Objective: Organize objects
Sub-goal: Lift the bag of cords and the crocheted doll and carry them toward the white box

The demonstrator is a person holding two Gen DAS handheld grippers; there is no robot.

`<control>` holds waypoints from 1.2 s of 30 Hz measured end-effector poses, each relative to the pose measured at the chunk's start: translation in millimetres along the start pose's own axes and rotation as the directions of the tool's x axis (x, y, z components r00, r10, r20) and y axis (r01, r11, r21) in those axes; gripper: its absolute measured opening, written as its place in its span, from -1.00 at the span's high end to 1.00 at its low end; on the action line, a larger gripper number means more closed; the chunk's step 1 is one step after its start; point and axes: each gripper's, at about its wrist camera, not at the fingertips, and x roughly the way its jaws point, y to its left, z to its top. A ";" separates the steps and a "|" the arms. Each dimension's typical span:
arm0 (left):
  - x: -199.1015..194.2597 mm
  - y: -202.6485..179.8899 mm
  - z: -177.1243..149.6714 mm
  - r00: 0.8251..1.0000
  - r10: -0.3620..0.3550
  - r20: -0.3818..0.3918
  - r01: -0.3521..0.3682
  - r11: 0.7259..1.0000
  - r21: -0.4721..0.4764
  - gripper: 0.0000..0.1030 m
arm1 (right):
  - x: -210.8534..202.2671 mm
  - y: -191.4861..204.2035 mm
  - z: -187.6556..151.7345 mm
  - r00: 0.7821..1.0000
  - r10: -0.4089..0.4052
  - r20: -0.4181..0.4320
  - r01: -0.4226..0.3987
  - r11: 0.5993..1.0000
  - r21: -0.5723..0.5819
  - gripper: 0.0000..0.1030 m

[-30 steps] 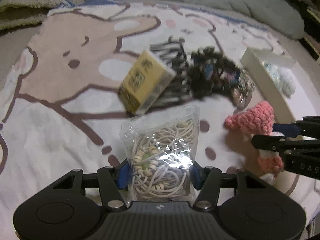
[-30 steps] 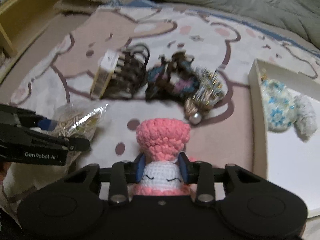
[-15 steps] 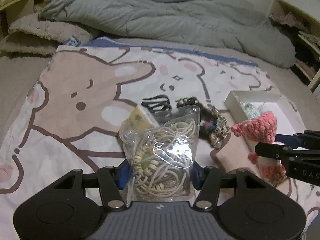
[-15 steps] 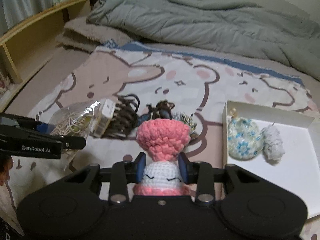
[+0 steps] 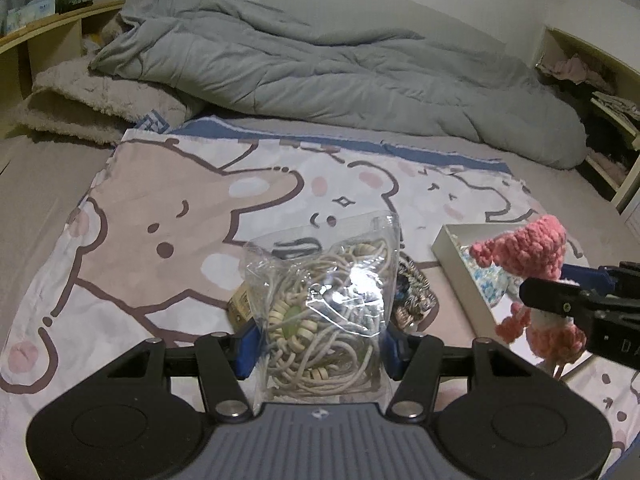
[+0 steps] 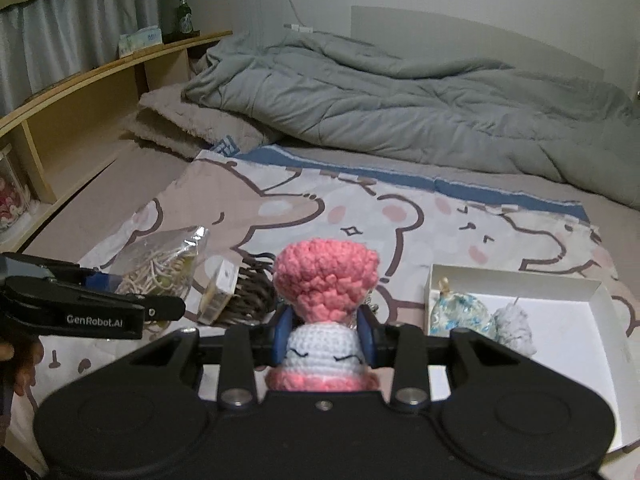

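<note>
My left gripper [image 5: 318, 350] is shut on a clear plastic bag of beige cords and beads [image 5: 324, 304], held above the bear-print sheet [image 5: 168, 216]. The bag also shows in the right wrist view [image 6: 164, 268]. My right gripper [image 6: 324, 346] is shut on a pink and white crochet doll [image 6: 326, 284], held up left of the white box [image 6: 560, 360]; the doll also shows in the left wrist view [image 5: 528, 264]. The box holds a blue-and-white crochet pouch [image 6: 460, 316] and a grey crochet piece [image 6: 514, 326].
On the sheet lie a yellow box [image 6: 218, 292], dark hair clips [image 6: 250, 284] and scrunchies [image 5: 412, 292], partly hidden behind the held things. A grey duvet [image 6: 400, 92] lies at the back, a wooden shelf [image 6: 80, 92] on the left.
Both grippers have lifted well above the sheet with the bag and the doll in them. The objects on the sheet and the white box now look farther away.
</note>
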 end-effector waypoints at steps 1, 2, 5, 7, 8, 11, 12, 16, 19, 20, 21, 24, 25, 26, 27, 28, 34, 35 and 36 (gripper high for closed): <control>-0.4 -2.5 0.9 1.000 -0.001 0.004 0.001 1.000 0.002 -0.14 | -2.1 -0.8 -0.2 1.000 -0.003 0.002 0.003 1.000 -0.005 0.30; -1.0 -5.2 1.9 1.000 -0.005 0.007 0.005 1.000 0.002 -0.14 | -3.7 -2.0 -0.9 1.000 -0.006 0.004 0.006 1.000 -0.010 0.30; -1.4 -15.6 5.6 1.000 -0.020 0.013 0.020 1.000 0.004 -0.14 | -8.0 -8.8 -3.3 1.000 -0.024 0.010 0.024 0.999 -0.026 0.30; -0.8 -25.3 8.8 0.999 -0.028 0.020 0.028 1.000 0.008 -0.14 | -10.6 -15.3 -5.2 0.999 -0.038 0.012 0.039 0.999 -0.033 0.30; -0.2 -31.0 10.5 0.999 -0.035 0.023 0.035 0.999 0.011 -0.14 | -12.0 -19.0 -5.9 0.999 -0.043 0.012 0.043 0.998 -0.036 0.30; 2.9 -48.0 14.4 0.998 -0.055 0.028 0.055 0.998 0.023 -0.14 | -19.5 -32.9 -6.5 0.998 -0.063 0.023 0.064 0.997 -0.038 0.30; 4.2 -54.0 15.4 0.998 -0.061 0.029 0.060 0.998 0.028 -0.14 | -21.6 -37.5 -6.5 0.997 -0.071 0.026 0.072 0.997 -0.040 0.30; 10.5 -77.6 19.1 0.995 -0.091 0.030 0.090 0.995 0.038 -0.13 | -29.6 -58.6 -6.3 0.994 -0.101 0.035 0.102 0.994 -0.039 0.30; 13.2 -96.8 21.0 0.992 -0.119 0.031 0.117 0.992 0.049 -0.13 | -33.7 -73.4 -8.5 0.991 -0.125 0.035 0.127 0.991 -0.050 0.30; 15.2 -104.5 21.7 0.991 -0.132 0.031 0.130 0.990 0.051 -0.13 | -34.9 -78.5 -9.7 0.991 -0.133 0.034 0.134 0.990 -0.052 0.30; 16.6 -110.9 22.1 0.989 -0.144 0.030 0.142 0.988 0.053 -0.13 | -36.0 -84.8 -11.0 0.990 -0.138 0.034 0.140 0.989 -0.052 0.30; 23.0 -130.8 23.5 0.984 -0.176 0.025 0.175 0.984 0.043 -0.13 | -39.3 -103.3 -14.7 0.989 -0.147 0.033 0.149 0.988 -0.041 0.30; 24.9 -138.1 23.5 0.983 -0.180 0.023 0.179 0.983 0.047 -0.13 | -40.3 -110.1 -15.6 0.988 -0.153 0.032 0.154 0.987 -0.039 0.30; 27.3 -146.3 23.1 0.982 -0.185 0.020 0.184 0.981 0.056 -0.13 | -41.5 -116.5 -16.6 0.987 -0.160 0.032 0.162 0.986 -0.037 0.30; 29.3 -153.1 22.8 0.982 -0.189 0.018 0.187 0.980 0.063 -0.13 | -42.9 -122.8 -17.4 0.985 -0.169 0.031 0.170 0.985 -0.034 0.30; 31.5 -159.7 22.8 0.981 -0.193 0.018 0.191 0.979 0.067 -0.13 | -44.4 -129.4 -18.0 0.984 -0.174 0.029 0.175 0.984 -0.031 0.30; 44.2 -188.4 24.4 0.971 -0.234 0.042 0.231 0.971 0.066 -0.13 | -47.6 -166.0 -16.4 0.976 -0.218 0.026 0.219 0.975 -0.032 0.30; 48.8 -193.5 25.0 0.970 -0.238 0.042 0.235 0.970 0.067 -0.13 | -47.7 -172.3 -16.1 0.974 -0.224 0.028 0.224 0.974 -0.033 0.30; 53.0 -197.5 25.1 0.970 -0.240 0.040 0.237 0.969 0.068 -0.13 | -48.1 -178.3 -16.0 0.974 -0.225 0.030 0.226 0.974 -0.032 0.30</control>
